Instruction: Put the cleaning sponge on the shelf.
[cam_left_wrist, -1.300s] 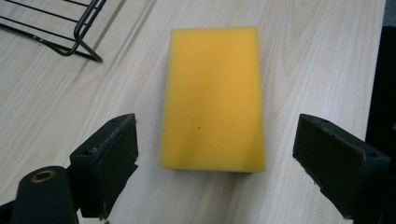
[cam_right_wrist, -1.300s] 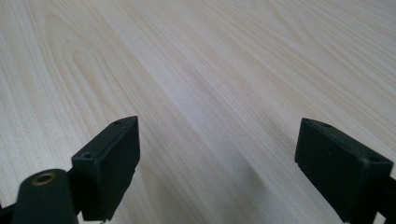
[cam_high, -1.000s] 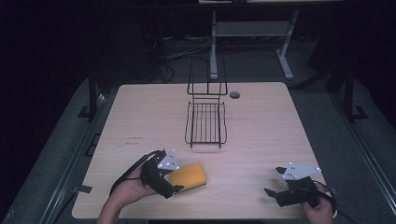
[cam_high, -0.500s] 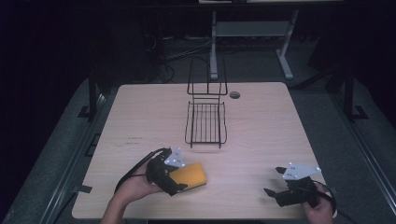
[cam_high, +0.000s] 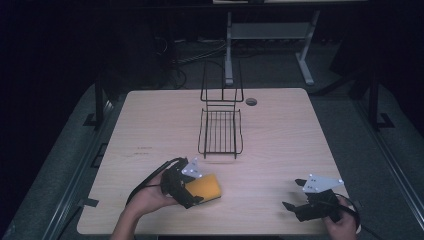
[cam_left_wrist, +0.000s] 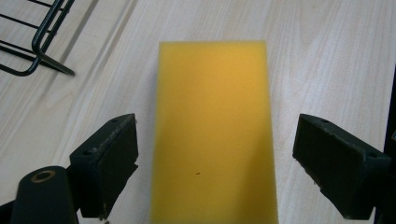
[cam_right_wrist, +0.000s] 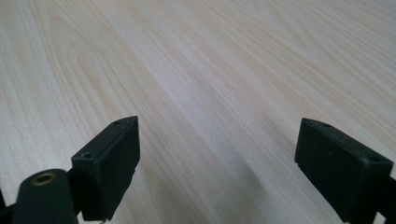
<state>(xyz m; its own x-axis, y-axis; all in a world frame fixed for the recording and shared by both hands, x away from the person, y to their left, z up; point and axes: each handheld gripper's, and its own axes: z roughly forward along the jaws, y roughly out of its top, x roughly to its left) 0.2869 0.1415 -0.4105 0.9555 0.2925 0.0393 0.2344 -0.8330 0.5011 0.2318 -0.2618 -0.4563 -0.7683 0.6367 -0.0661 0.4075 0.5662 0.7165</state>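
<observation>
A yellow sponge (cam_high: 206, 187) lies flat on the wooden table (cam_high: 280, 130) near its front left. My left gripper (cam_high: 194, 194) is open around the sponge. In the left gripper view the sponge (cam_left_wrist: 214, 130) lies lengthwise between the two black pads (cam_left_wrist: 109, 158), with a gap on each side. My right gripper (cam_high: 295, 196) rests open at the front right of the table. The right gripper view has bare wood (cam_right_wrist: 210, 93) between its jaws.
A black wire rack (cam_high: 220, 129) with an upright back stands at the table's middle, beyond the sponge; its corner (cam_left_wrist: 39, 42) is at the upper left of the left gripper view. A round cable hole (cam_high: 251, 101) sits behind the rack.
My left gripper has slid a little to the right, farther over the sponge. The right gripper has not moved.
</observation>
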